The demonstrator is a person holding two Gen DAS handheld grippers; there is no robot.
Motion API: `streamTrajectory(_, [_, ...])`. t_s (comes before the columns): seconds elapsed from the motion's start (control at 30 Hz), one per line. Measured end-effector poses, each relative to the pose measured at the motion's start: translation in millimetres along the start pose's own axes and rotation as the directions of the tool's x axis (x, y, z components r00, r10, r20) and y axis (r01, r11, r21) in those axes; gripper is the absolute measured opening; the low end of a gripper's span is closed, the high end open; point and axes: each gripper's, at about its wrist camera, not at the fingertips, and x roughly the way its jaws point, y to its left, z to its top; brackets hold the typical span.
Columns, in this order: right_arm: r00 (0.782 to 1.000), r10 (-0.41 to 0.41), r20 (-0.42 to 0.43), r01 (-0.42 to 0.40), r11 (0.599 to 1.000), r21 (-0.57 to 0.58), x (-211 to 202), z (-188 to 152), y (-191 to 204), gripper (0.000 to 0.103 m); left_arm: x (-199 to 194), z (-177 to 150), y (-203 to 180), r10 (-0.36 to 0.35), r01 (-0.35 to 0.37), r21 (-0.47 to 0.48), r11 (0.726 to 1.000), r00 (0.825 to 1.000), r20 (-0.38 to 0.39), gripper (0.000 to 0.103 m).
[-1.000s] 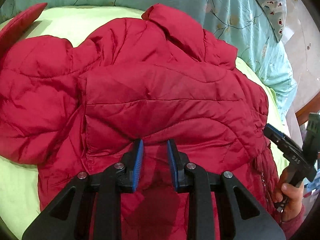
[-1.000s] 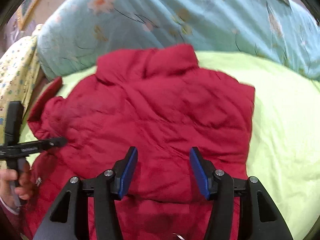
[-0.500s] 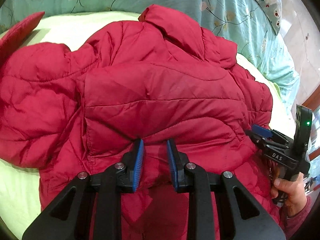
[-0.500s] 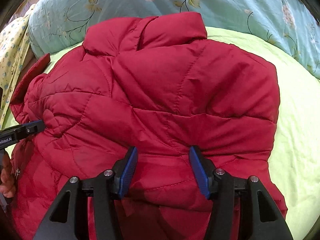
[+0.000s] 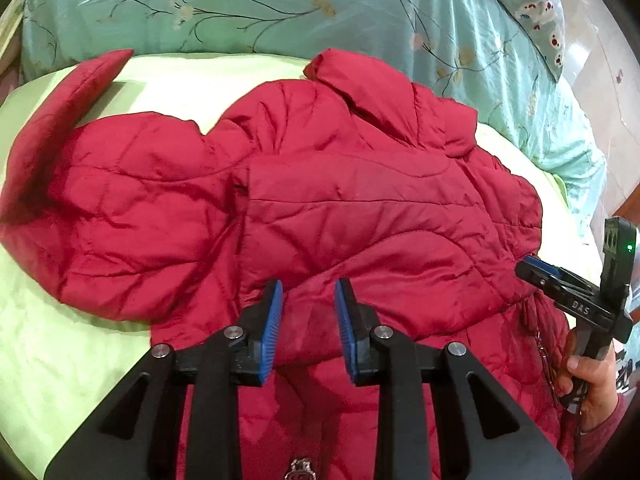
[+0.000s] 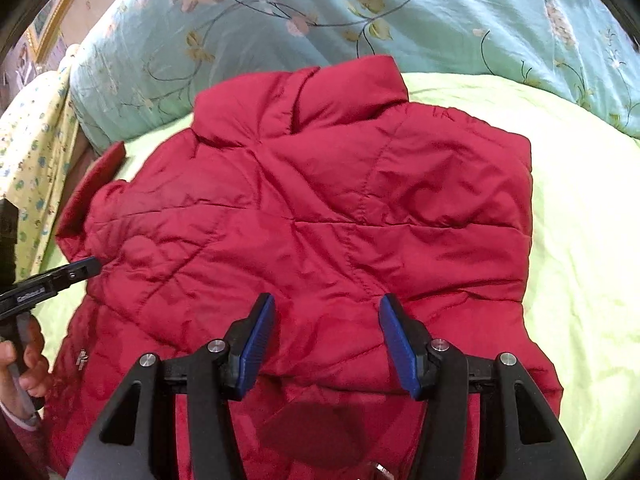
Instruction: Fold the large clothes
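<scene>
A red quilted puffer jacket lies on a light green bedspread, collar toward the far side. One sleeve is folded across its body; the other sleeve stretches out to the left. My left gripper hovers open and empty over the jacket's lower middle. My right gripper is open wider and empty, above the jacket near the folded sleeve's edge. The right gripper also shows in the left wrist view at the jacket's right edge; the left gripper shows in the right wrist view at its left edge.
A turquoise floral quilt is bunched along the far side of the bed. A pale patterned pillow lies at the far right. A yellow flowered cloth hangs at the left. The green bedspread extends to the right.
Both grippers have pulled back a little from the jacket, so more of it and the bedspread shows. The jacket itself has not moved and both grippers stay open.
</scene>
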Motion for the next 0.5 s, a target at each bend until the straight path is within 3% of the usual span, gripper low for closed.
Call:
streamTrajectory(0.4, [0.999, 0.051, -0.004, -0.050, 0.998, 0.022, -15.7, -12.7, 3.4, 0.056, -12.6, 2.6, 22.0, 0.069, -0.068, -0.030, 0.997, 0.997, 0.018, 0.032])
streamTrajectory(0.47, [0.998, 0.059, -0.009, -0.059, 0.998, 0.025, -17.4, -14.9, 4.0, 0.056, -13.7, 4.3, 26.2, 0.098, -0.098, -0.026, 0.995, 0.995, 0.016, 0.036])
streamTrajectory(0.5, [0.998, 0.065, -0.009, -0.065, 0.998, 0.027, -19.1, -16.3, 4.3, 0.056, -14.0, 5.6, 27.6, 0.115, -0.114, -0.022, 0.993, 0.993, 0.013, 0.044])
